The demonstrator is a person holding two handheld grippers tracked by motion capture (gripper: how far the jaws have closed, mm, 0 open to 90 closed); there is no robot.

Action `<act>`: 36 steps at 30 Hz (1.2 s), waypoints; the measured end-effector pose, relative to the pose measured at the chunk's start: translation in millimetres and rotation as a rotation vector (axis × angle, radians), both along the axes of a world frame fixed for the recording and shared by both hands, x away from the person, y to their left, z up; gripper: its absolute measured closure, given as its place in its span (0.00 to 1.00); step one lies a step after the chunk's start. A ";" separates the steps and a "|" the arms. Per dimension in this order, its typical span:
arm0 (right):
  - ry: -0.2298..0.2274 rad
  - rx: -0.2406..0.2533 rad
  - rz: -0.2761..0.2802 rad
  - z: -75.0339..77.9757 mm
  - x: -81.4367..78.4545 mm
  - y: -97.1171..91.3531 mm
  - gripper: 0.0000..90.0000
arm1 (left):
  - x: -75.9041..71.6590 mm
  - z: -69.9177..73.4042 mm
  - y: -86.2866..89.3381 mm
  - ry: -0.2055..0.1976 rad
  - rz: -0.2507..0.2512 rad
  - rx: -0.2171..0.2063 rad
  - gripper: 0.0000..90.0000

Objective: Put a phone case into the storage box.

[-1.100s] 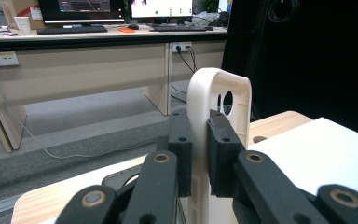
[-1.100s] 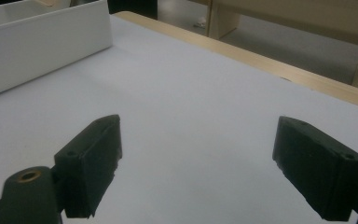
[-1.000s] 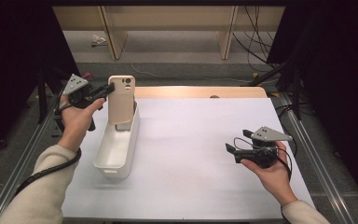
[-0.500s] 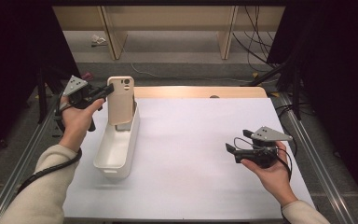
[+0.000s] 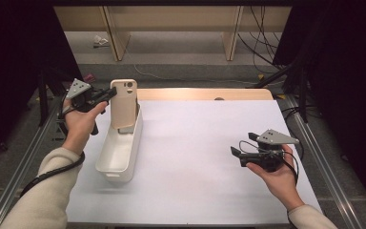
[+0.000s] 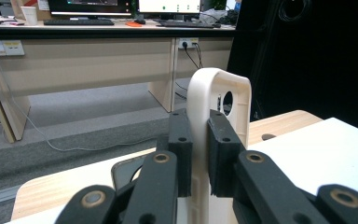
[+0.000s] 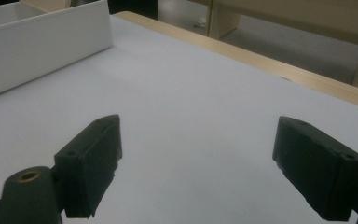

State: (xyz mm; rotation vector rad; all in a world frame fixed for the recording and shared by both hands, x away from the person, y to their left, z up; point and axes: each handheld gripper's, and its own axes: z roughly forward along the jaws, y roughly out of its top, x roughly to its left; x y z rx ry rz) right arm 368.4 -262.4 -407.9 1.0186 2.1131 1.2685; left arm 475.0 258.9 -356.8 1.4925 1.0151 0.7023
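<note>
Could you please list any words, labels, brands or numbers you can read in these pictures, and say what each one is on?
None can be read.
Phone case held in the left gripper: plain, no print showing.
White bin: no label visible.
Monitors on the far desk: screen content too small and blurred.
Wall sockets: any markings too small to read.

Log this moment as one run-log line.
left gripper: shut on phone case | case: upright in white bin | right gripper: open, nothing held
</note>
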 end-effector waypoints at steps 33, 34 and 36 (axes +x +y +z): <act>0.000 -0.002 0.001 -0.6 0.7 -0.4 0.18 | 11.6 -33.0 2.8 0.071 0.031 -0.001 0.90; 0.001 -0.004 0.001 -0.7 0.7 -0.5 0.18 | 12.1 -34.1 2.6 0.073 0.032 0.001 0.90; 0.001 -0.003 0.000 -1.0 0.9 -0.4 0.18 | 12.7 -35.8 2.6 0.077 0.033 0.001 0.90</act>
